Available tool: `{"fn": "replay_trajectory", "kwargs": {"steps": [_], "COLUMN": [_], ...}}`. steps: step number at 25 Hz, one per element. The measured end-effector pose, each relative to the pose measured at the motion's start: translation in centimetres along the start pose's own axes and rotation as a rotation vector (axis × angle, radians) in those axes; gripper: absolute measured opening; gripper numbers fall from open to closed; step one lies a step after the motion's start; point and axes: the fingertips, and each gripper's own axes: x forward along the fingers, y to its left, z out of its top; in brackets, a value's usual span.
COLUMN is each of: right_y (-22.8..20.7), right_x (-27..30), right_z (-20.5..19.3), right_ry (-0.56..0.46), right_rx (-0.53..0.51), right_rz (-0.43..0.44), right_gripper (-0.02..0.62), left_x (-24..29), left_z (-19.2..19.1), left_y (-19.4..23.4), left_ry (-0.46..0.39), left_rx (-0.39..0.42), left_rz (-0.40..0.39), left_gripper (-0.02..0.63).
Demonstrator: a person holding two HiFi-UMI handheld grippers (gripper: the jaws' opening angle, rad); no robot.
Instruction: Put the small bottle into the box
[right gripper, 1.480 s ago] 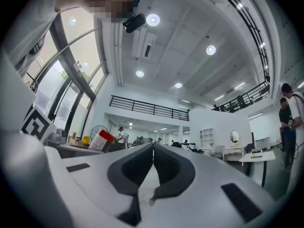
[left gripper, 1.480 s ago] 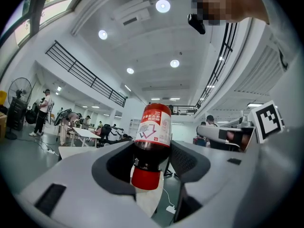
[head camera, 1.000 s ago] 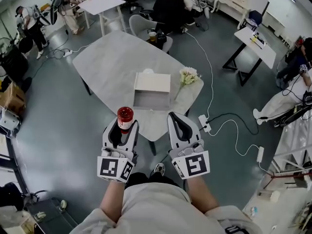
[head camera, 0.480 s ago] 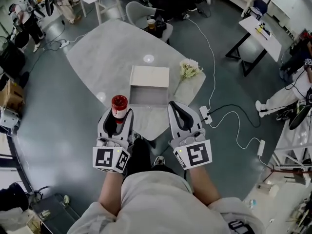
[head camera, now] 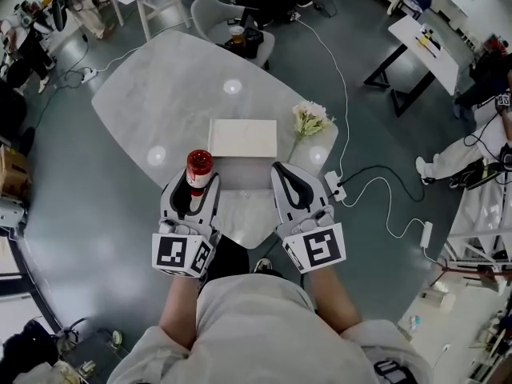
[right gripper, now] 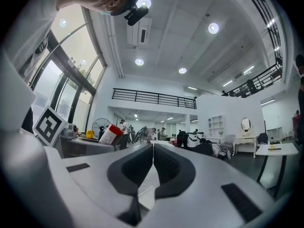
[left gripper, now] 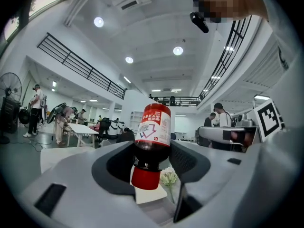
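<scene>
Clamping the small dark-liquid bottle with red cap (head camera: 199, 166) by its neck, the left gripper (head camera: 197, 182) hovers over the grey oval table (head camera: 160, 102); the right gripper (head camera: 288, 178) is pinched closed, empty. Best carry the bottle forward over the white rectangular box (head camera: 243, 138), then lower gently, clear of the white flowers (head camera: 310, 120).

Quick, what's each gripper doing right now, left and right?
Left gripper: closed on the bottle.
Right gripper: closed, holding nothing.
</scene>
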Motion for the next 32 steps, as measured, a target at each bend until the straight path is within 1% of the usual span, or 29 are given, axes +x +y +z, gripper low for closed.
{"fn": "replay_trajectory", "kwargs": {"steps": [4, 6, 9, 13, 17, 21, 29, 32], "right_y": [-1.4, -1.9, -2.7, -3.6, -3.8, -3.7, -2.7, -2.7], "right_x": [3.9, 5.3, 6.8, 7.9, 7.9, 7.7, 7.6, 7.5], "right_z": [-0.7, -1.4, -2.9, -5.8, -9.5, -12.8, -16.7, -18.0], "right_ry": [0.018, 0.035, 0.067, 0.12, 0.202, 0.257, 0.328, 0.352], "right_rx": [0.006, 0.009, 0.018, 0.035, 0.057, 0.087, 0.123, 0.139], "right_rz": [-0.024, -0.034, -0.054, -0.073, -0.086, -0.089, -0.064, -0.058], "right_gripper": [0.026, 0.026, 0.026, 0.026, 0.026, 0.026, 0.026, 0.026], "left_x": [3.7, 5.2, 7.1, 8.9, 9.7, 10.1, 9.8, 9.8], "left_z": [-0.2, -0.9, -2.8, -6.1, -9.2, -12.5, -19.9, -22.3], "left_y": [2.3, 2.9, 3.3, 4.0, 4.2, 3.9, 4.1, 4.2], "left_ry": [0.027, 0.051, 0.112, 0.207, 0.289, 0.355, 0.51, 0.564], "left_rx": [0.02, 0.043, 0.103, 0.158, 0.227, 0.274, 0.337, 0.344], "left_rz": [-0.049, -0.086, -0.159, -0.223, -0.268, -0.309, -0.363, -0.383], "left_gripper": [0.239, 0.239, 0.239, 0.239, 0.239, 0.239, 0.239, 0.239]}}
